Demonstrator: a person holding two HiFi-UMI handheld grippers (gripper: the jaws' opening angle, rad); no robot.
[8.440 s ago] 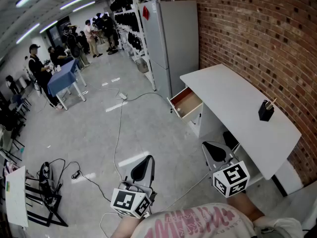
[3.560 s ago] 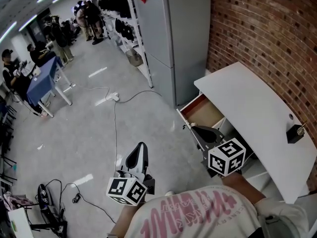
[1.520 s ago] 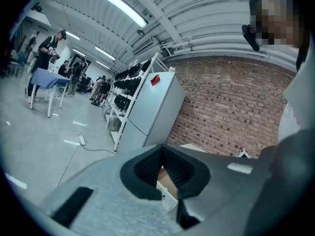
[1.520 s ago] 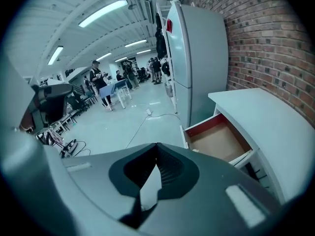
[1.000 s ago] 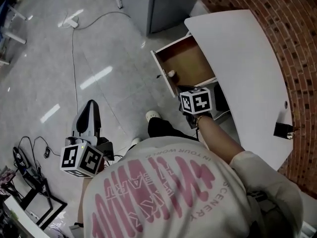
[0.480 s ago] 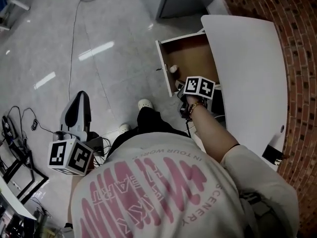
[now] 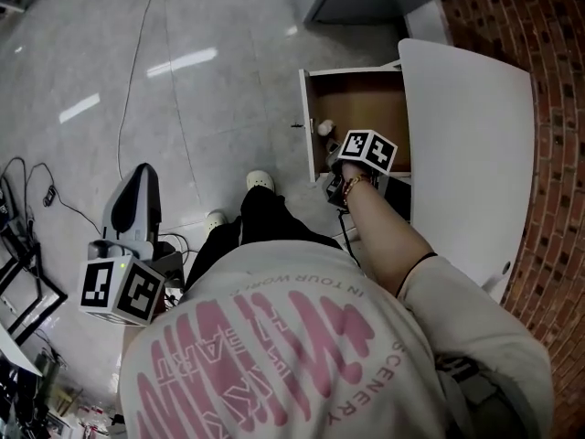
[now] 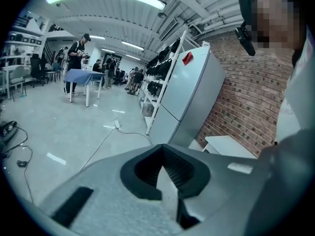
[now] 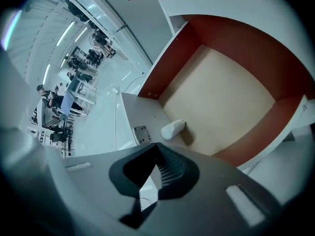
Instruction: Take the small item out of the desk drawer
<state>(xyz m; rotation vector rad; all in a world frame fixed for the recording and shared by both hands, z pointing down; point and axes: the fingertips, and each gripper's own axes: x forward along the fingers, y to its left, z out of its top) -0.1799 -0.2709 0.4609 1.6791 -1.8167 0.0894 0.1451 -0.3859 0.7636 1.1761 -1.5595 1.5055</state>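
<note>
Moved: right claw (image 9: 157,151) sits lower than 1 s back, now down over the open drawer (image 7: 366,103); left claw (image 8: 163,154) also lower, by person's left side.
Floor (image 7: 210,26): grey, glossy, w/ light streaks; thin cable (image 7: 137,71) runs across it.
Brick wall (image 7: 548,154): red, right of table in head view.
Table (image 7: 466,144): white top; drawer sticks out from under its left edge in head view.
Person (image 7: 292,355): seen from above, pale shirt w/ pink print; right arm stretched twd drawer.
Drawer: pulled out; white frt panel, red-brown sides, pale wood btm.
Right claw: points steeply down into drawer; jaws closed tip to tip, nothing held; marker cube (image 7: 368,149) on top; tips near small item (image 9: 173,129), not touching it.
Left claw: low at person's left, above floor, well apart from drawer; jaws closed, nothing btwn them; aims twd tall grey cabinet (image 8: 189,92).
Small item: white, short cylinder, lying on its side on drawer btm, close to frt panel; just left of the cube in head view.
</note>
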